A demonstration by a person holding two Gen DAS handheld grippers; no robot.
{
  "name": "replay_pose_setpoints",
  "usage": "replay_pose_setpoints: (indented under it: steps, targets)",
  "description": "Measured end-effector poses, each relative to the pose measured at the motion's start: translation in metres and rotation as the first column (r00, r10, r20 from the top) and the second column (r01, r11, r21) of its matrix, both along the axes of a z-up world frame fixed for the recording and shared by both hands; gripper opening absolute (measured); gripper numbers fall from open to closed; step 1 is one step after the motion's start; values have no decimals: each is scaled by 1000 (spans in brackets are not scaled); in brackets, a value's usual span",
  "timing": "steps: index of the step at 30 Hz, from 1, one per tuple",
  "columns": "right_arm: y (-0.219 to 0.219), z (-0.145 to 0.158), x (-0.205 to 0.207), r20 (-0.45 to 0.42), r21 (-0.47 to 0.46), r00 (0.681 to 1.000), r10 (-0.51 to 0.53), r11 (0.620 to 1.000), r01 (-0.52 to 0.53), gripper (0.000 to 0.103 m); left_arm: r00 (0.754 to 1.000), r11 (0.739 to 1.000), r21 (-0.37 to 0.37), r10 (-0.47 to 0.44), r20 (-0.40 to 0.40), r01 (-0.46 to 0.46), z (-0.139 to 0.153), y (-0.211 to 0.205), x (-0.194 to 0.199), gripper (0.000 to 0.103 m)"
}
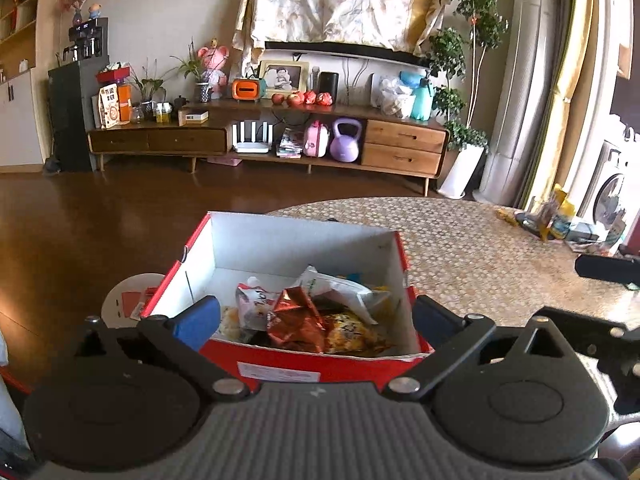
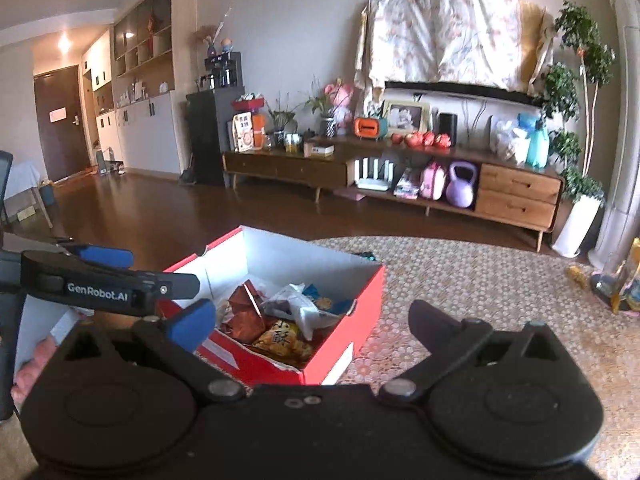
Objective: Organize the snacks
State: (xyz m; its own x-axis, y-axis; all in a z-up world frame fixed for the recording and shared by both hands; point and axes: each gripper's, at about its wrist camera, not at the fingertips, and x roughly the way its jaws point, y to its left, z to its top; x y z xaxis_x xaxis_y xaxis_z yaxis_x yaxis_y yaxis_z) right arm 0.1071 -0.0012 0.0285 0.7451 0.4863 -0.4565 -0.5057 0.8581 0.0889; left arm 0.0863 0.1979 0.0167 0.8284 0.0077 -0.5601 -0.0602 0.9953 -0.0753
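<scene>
A red cardboard box (image 1: 296, 366) with a white inside stands on the round patterned table (image 1: 480, 248). Several snack packets lie in it, among them a red foil packet (image 1: 294, 316), a white packet (image 1: 340, 288) and a yellow one (image 1: 352, 336). My left gripper (image 1: 316, 320) is open just behind the box's near wall, with nothing between its blue-padded fingers. In the right wrist view the box (image 2: 348, 336) sits ahead and to the left. My right gripper (image 2: 310, 320) is open and empty there, and the left gripper (image 2: 100, 276) reaches in from the left.
More snack packets (image 1: 556, 220) lie at the table's far right edge. A white round object (image 1: 128, 300) sits low to the left of the box. A hand (image 2: 32, 364) shows at the left. Beyond the wooden floor stands a long TV cabinet (image 1: 404, 148).
</scene>
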Motion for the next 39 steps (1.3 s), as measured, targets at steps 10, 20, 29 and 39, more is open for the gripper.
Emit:
replay_pose_setpoints:
  steps: [10,20,29,39]
  targets:
    - [-16,-1,-16,8,15,1000,-29,999,28,103,999,1000,28,3,44,-5,11,-16,-16,103]
    - [-25,0,-20,-7,39,999,-49,998,49,103,999,999,42,-14,48,12,14,-24,-24,103]
    - [-27,-2,-23,-10,33,999,-52,998,52,103,999,1000,19,3,40,-4,12,-21,-30,103]
    - [-31,-3,-24,-21,40,998,-60,997,60,103,1000,1000,21,12,29,-13,10,-19,-32,103]
